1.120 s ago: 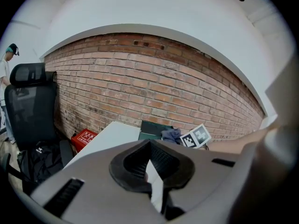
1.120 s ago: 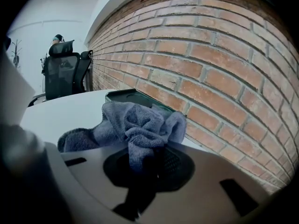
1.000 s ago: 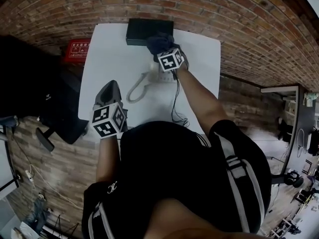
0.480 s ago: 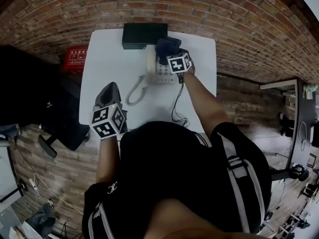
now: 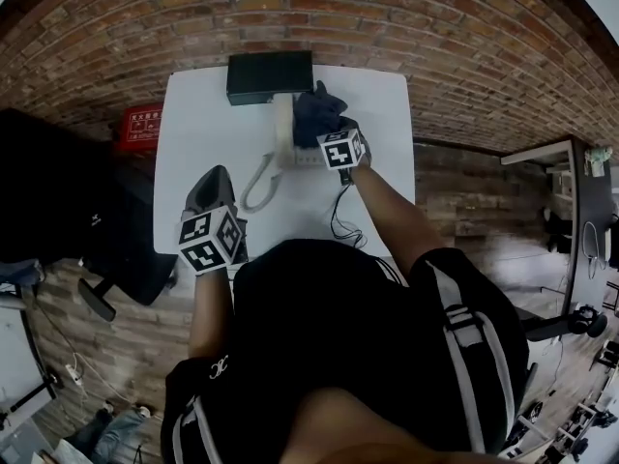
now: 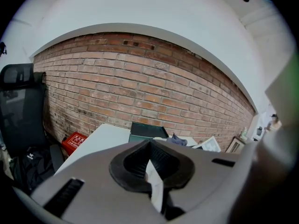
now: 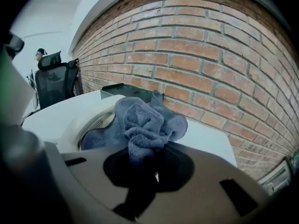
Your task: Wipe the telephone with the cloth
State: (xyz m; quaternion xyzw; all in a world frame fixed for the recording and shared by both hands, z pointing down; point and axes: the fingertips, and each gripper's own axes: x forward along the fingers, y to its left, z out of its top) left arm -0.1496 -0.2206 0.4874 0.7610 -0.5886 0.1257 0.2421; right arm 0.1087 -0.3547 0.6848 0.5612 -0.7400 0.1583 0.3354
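A white telephone [image 5: 290, 135] with a coiled cord [image 5: 255, 184] sits at the back of the white table [image 5: 198, 124]. My right gripper [image 5: 327, 129] is shut on a bunched dark blue cloth [image 5: 317, 110], which rests on the telephone's right part. From the right gripper view the cloth [image 7: 145, 120] bulges out of the jaws of that gripper [image 7: 145, 155] and drapes on the phone body [image 7: 91, 125]. Near the table's front left, my left gripper [image 5: 214, 176] hovers with its jaws together and holds nothing. Its own view, with the gripper [image 6: 150, 149] in front, looks across the table [image 6: 105, 136] at the cloth [image 6: 177, 139].
A black box [image 5: 269, 77] stands behind the telephone at the table's back edge, close to the brick wall. A thin black cable [image 5: 340, 216] runs from the phone toward the front edge. A black office chair [image 6: 16, 111] and a red box [image 5: 137, 124] are left of the table.
My right gripper has drawn the cloth back from the black box toward me and a little to the right over the telephone. The left gripper has stayed in place.
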